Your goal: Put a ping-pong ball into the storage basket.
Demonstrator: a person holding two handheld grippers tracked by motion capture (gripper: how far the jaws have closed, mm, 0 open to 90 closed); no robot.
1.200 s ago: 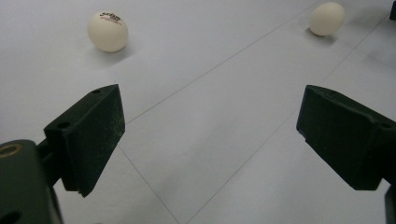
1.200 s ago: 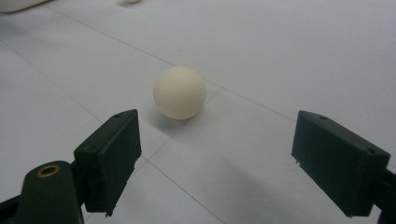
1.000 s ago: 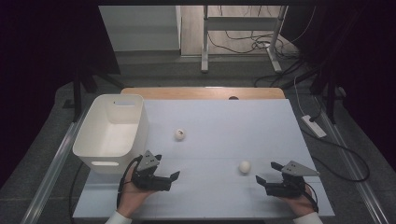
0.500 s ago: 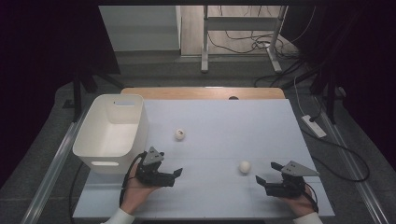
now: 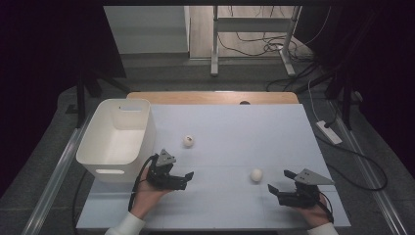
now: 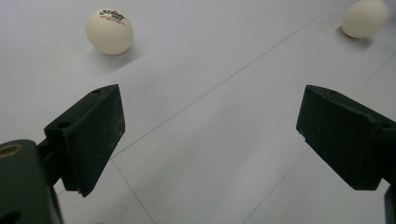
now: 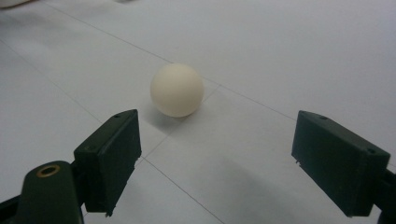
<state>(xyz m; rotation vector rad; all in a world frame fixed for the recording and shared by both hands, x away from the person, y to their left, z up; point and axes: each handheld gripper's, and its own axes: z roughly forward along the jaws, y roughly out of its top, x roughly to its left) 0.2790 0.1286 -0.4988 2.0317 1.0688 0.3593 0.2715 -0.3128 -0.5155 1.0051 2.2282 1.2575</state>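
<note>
White ball (image 5: 256,175) sits at 10 o'clock of the wide-open right gripper (image 5: 277,190), untouched, while the left gripper (image 5: 183,178), jaws also wide, has swung right, away from the bin (image 5: 116,142), toward the printed ball (image 5: 188,141) at its 12.

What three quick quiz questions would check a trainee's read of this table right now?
1. True or false: the right gripper has its fingers closed on the plain ball.
2. Which side of the table holds the white bin?
3. Which ball carries printing: A) the far ball B) the plain ball?

Key:
1. False; it is open, with the ball lying free ahead.
2. The person's left.
3. A.
</note>
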